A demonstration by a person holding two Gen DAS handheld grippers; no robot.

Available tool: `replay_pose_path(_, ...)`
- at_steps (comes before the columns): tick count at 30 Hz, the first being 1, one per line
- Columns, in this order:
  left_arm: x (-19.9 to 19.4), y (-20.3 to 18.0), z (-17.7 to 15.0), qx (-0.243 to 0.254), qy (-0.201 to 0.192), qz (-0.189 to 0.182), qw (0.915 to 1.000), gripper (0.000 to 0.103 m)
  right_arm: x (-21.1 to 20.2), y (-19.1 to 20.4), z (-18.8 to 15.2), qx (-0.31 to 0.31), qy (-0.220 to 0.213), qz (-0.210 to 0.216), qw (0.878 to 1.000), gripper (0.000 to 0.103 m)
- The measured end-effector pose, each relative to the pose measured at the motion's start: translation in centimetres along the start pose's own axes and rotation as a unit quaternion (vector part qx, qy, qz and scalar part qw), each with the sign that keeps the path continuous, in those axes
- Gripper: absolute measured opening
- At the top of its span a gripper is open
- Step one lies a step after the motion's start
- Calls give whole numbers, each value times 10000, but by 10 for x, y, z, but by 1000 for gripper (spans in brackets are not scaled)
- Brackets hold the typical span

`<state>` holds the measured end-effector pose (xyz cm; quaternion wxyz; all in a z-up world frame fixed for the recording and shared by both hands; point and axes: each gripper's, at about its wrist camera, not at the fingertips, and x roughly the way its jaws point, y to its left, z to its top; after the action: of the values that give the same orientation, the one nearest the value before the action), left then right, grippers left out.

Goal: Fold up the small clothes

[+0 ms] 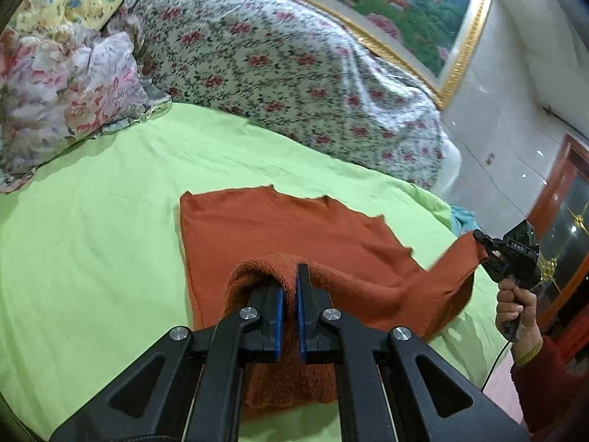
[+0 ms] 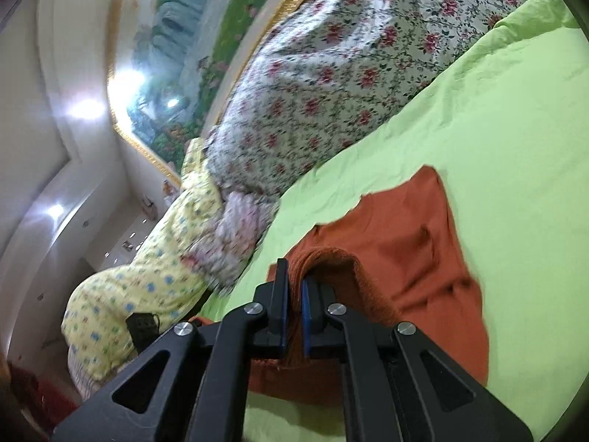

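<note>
Green-sheeted bed (image 1: 92, 239) bears an orange sweater (image 1: 257, 228), floral quilts (image 1: 276, 66), pillow (image 1: 62, 92).

Rust-orange knit sweater (image 1: 279, 228), partly spread on green sheet. Near hem lifted and bunched; far edge flat.

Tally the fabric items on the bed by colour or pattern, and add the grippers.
Rust-orange knitted garment: 1
Lime-green bed sheet: 1
White quilt with red flowers: 1
Yellow quilt with blue flowers: 1
Pink-and-lilac floral pillow: 1
Black two-finger grippers, left gripper and right gripper: 2
Total: 7
</note>
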<state>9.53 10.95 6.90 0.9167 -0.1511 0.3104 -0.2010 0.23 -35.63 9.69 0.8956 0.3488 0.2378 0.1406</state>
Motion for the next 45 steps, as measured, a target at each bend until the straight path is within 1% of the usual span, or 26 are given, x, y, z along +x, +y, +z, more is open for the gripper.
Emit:
replay_pose_path(4,39,19,24,-189,60,143,9997,4,39,-27,34,271,-35,-232,9994,7)
replay_pose_path(9,84,45,43,-363,247,401,9982,4,90,-68,62,549,125,-700,9960,7)
replay_pose_path(13,118,67,48,-557,507,662,9950,4,120,-100,73,756,244,-997,9918,7)
replay_pose_path(17,149,84,44,-639,788,826,9914,4,144,-119,73,664,466,-1489,9855,7)
replay_pose_path(20,159,94,41,-781,965,802,9890,7,152,-128,70,682,522,-1723,9813,8)
replay_pose_path(23,150,99,41,-920,982,651,9888,9,150,-138,70,999,515,-1719,9787,9)
replay_pose_path(24,145,97,41,-913,979,659,9888,9,149,-139,71,1084,520,-1717,9778,11)
replay_pose_path(25,137,95,42,-873,962,705,9890,11,147,-139,71,1131,530,-1733,9769,12)
replay_pose_path(26,128,90,42,-794,941,766,9894,13,144,-137,71,1158,526,-1752,9763,16)
replay_pose_path(27,116,81,42,-648,852,836,9907,14,140,-133,71,1145,492,-1784,9760,26)
replay_pose_path(28,105,73,42,-475,860,722,9925,15,133,-126,71,1049,413,-1900,9753,33)
replay_pose_path(29,93,61,41,-316,825,576,9944,16,128,-119,71,947,325,-1988,9749,43)
replay_pose_path(30,86,50,39,-182,818,445,9955,18,122,-109,71,787,206,-2047,9754,48)
replay_pose_path(31,81,41,38,-78,823,369,9959,22,116,-98,70,570,118,-2044,9772,49)
replay_pose_path(32,78,24,35,184,854,241,9959,27,113,-87,69,391,115,-2003,9789,49)
replay_pose_path(33,78,13,33,394,901,207,9949,30,113,-75,66,174,185,-1900,9815,51)
replay_pose_path(34,81,-1,30,683,966,239,9927,37,116,-67,64,13,276,-1825,9828,52)
replay_pose_path(35,84,-12,29,919,997,297,9903,45,122,-57,61,-224,436,-1789,9826,55)
replay_pose_path(36,88,-21,27,1117,1014,347,9880,48,127,-50,58,-422,545,-1836,9806,59)
replay_pose_path(37,91,-25,27,1223,1040,379,9863,54,136,-39,55,-761,694,-1928,9758,61)
replay_pose_path(38,98,-30,26,1361,1105,531,9831,54,142,-33,53,-987,783,-1983,9720,65)
replay_pose_path(39,101,-31,26,1404,1150,597,9816,55,150,-25,50,-1290,895,-2062,9658,67)
replay_pose_path(40,103,-29,25,1403,1220,579,9809,55,153,-22,49,-1444,949,-2098,9623,67)
replay_pose_path(42,113,-24,22,1285,1582,357,9783,55,158,-19,49,-1622,1028,-2184,9568,68)
replay_pose_path(43,117,-23,20,1270,1688,352,9768,55,158,-20,50,-1582,1059,-2206,9566,68)
replay_pose_path(45,127,-27,15,1451,1727,498,9729,55,158,-21,48,-1485,1155,-1910,9634,68)
